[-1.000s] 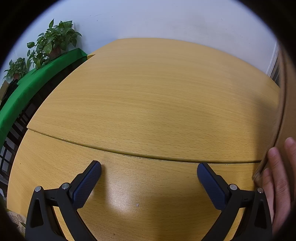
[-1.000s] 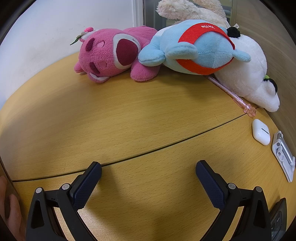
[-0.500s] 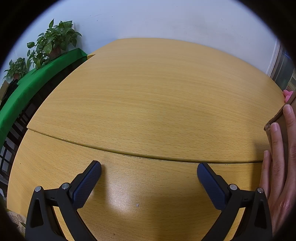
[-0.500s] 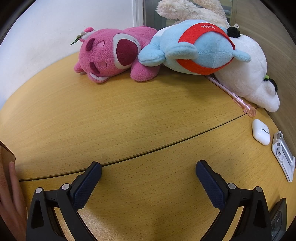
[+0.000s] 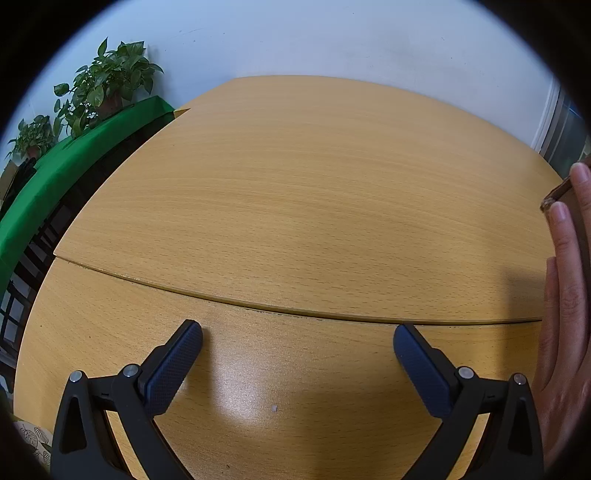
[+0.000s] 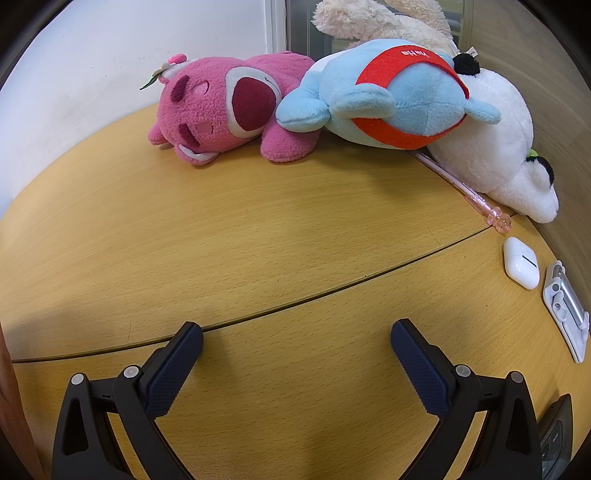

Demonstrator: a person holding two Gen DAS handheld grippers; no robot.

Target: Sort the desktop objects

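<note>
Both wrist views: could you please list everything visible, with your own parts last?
Desk: one, light wood, two-panel.
Plush toys: pink bear, blue toy, white toy, cream toy, at the desk's rear.
Pen: one, pink, beside white toy.
Earbud case: one, white, right.
Stand: one, white, right edge.
Plants: two, green, left.
Cloth: green, left.
Hand: bare, against brown board.
Left gripper: open.
Right gripper: open.

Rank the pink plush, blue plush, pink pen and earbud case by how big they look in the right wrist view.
1. blue plush and pink plush: look alike, no clear winner
2. pink pen: long but thin
3. earbud case: smallest, though nearer the camera
</note>
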